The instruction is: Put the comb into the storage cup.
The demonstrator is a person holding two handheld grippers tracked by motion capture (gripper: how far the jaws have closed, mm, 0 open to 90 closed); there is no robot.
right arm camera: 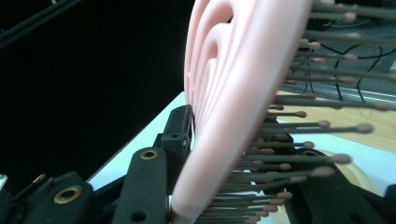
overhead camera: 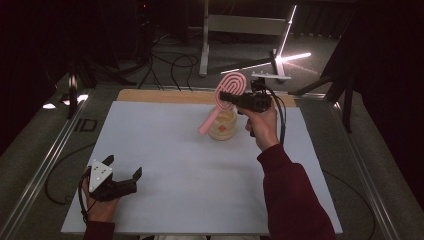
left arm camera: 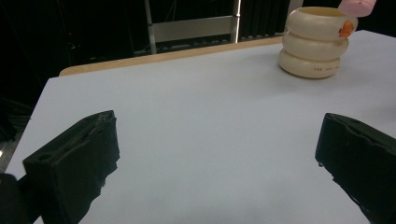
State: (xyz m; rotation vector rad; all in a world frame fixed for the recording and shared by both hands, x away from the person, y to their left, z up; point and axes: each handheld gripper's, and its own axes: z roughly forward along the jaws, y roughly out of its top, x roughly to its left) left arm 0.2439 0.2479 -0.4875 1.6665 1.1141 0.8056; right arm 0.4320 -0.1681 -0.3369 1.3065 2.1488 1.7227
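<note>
Hairbrush: the pink hairbrush stood tilted above the far middle of the white table, its oval spiral-patterned head toward 1 o'clock and its handle slanting down toward 7 o'clock in the high view.
Hairbrush close up: in the right gripper view the brush was blurred and cut off at the top edge, with its bristles pointing toward 3 o'clock.
Right gripper: the right gripper was clamped on the brush just below the head, one black jaw pressed against the back of the brush, the other mostly hidden behind the bristles.
Right hand: the hand and a dark red sleeve came in from 5 o'clock and hid part of the gripper body.
Cup: the cream ribbed cup sat on the table under the brush; the handle end crossed its rim at 9 o'clock, and whether it touched could not be told.
Cup from the left: in the left gripper view the cup stood at 1 o'clock, bearing small print too fine to read and an orange mark, with the pink handle tip cut off by the top edge.
Left gripper: the left gripper rested at 7 o'clock on the table, well apart from the cup, jaws spread wide with nothing between them.
Surroundings: the room beyond the table was dark; cables and a metal stand were faint at 12 o'clock.
</note>
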